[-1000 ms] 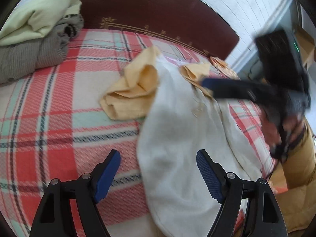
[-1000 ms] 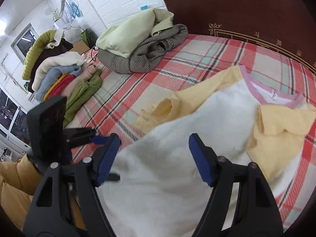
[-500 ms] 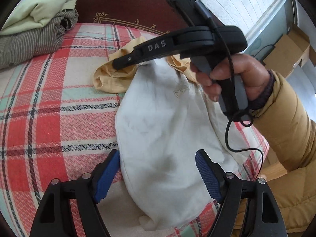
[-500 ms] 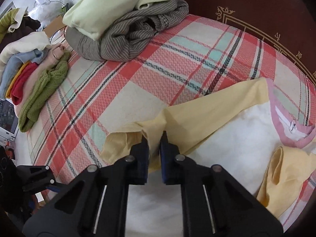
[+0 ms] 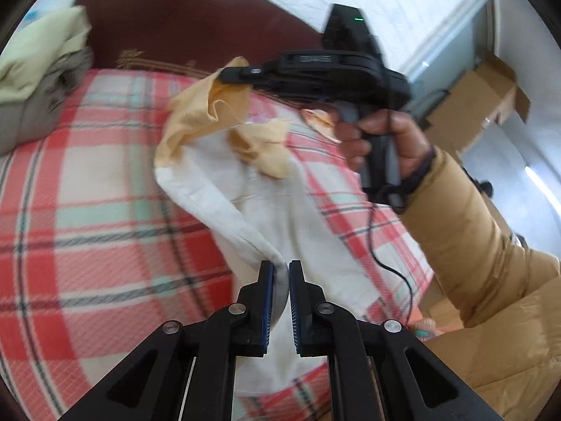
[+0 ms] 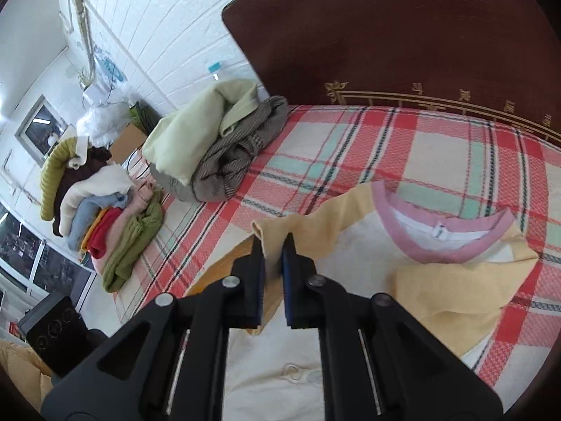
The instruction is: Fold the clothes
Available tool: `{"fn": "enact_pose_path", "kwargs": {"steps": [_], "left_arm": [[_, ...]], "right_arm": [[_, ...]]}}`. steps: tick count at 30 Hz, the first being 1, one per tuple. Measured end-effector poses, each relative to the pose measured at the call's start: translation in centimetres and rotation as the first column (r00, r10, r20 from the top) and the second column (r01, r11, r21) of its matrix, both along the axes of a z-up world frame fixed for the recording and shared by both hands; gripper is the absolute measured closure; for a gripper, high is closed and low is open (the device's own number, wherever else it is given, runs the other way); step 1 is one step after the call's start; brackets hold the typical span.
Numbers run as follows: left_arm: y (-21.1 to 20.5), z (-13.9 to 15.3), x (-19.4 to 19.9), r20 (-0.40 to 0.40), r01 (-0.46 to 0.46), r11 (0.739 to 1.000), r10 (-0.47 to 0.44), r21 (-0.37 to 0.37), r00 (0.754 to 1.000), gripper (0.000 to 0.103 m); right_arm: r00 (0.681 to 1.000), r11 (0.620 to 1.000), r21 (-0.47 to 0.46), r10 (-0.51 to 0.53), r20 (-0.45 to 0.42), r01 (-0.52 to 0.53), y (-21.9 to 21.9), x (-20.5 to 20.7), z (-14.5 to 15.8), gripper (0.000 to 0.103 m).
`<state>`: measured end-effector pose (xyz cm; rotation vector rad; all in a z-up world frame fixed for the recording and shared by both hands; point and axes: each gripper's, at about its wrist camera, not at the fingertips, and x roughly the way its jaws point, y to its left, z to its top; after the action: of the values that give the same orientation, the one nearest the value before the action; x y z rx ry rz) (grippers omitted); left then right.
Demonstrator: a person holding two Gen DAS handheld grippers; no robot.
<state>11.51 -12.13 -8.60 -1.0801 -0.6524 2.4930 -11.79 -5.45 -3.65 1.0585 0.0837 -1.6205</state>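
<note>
A white T-shirt (image 5: 266,210) with yellow sleeves and a pink collar (image 6: 452,245) lies on the plaid bed cover (image 5: 87,217). My left gripper (image 5: 279,273) is shut on the shirt's white lower edge and lifts it. My right gripper (image 6: 272,245) is shut on the yellow sleeve (image 6: 298,231) and holds it up above the bed. It shows in the left wrist view (image 5: 231,73) with the sleeve (image 5: 214,108) hanging from it. The other yellow sleeve (image 6: 455,294) lies folded on the shirt.
A pale green and grey striped heap of clothes (image 6: 224,140) sits at the bed's far left, by the dark headboard (image 6: 403,42). A stack of folded clothes (image 6: 101,210) lies along the left edge. A cardboard box (image 5: 480,98) stands beside the bed.
My left gripper closed on the shirt's white edge and raised it. My right gripper, shut on the yellow sleeve half a second ago, lifted it off the bed.
</note>
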Motion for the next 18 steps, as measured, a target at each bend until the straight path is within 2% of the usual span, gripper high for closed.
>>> {"fn": "enact_pose_path", "kwargs": {"steps": [4,8,10,11,12,13,16,18], "left_arm": [[3.1,-0.7,-1.9,0.029,0.076,0.996,-0.075,-0.041,0.997,0.095],[5.1,-1.8,-3.1,0.091,0.123,0.991,-0.117,-0.056,0.989,0.094],[5.4,-2.5,-3.3,0.135,0.143,0.989,-0.136,-0.043,0.981,0.080],[5.5,-2.9,-3.3,0.154,0.146,0.988,-0.138,-0.043,0.978,0.068],[5.6,-2.9,-3.1,0.158,0.143,0.988,-0.134,-0.049,0.978,0.063],[5.6,-2.8,-3.0,0.154,0.152,0.987,-0.143,-0.049,0.978,0.061],[4.8,-1.6,-1.5,0.096,0.169,0.985,-0.165,-0.030,0.982,0.046],[3.6,-0.9,-0.5,0.056,0.158,0.987,-0.157,-0.015,0.986,0.035]], "right_arm": [[0.998,0.997,0.032,-0.064,-0.003,0.064,2.6,-2.3,-1.0,0.093],[0.992,0.983,0.132,-0.127,-0.018,0.128,3.9,-4.0,-3.7,0.092],[0.986,0.970,0.177,-0.162,-0.029,0.164,4.3,-4.5,-5.0,0.092],[0.983,0.963,0.199,-0.178,-0.036,0.182,4.5,-4.8,-5.6,0.091],[0.980,0.957,0.212,-0.193,-0.043,0.197,4.9,-5.0,-6.0,0.090],[0.978,0.956,0.206,-0.204,-0.046,0.209,5.3,-5.0,-5.9,0.090],[0.974,0.961,0.167,-0.209,-0.083,0.220,6.8,-4.2,-4.8,0.090],[0.971,0.968,0.125,-0.204,-0.122,0.219,8.0,-2.8,-3.4,0.081]]}}
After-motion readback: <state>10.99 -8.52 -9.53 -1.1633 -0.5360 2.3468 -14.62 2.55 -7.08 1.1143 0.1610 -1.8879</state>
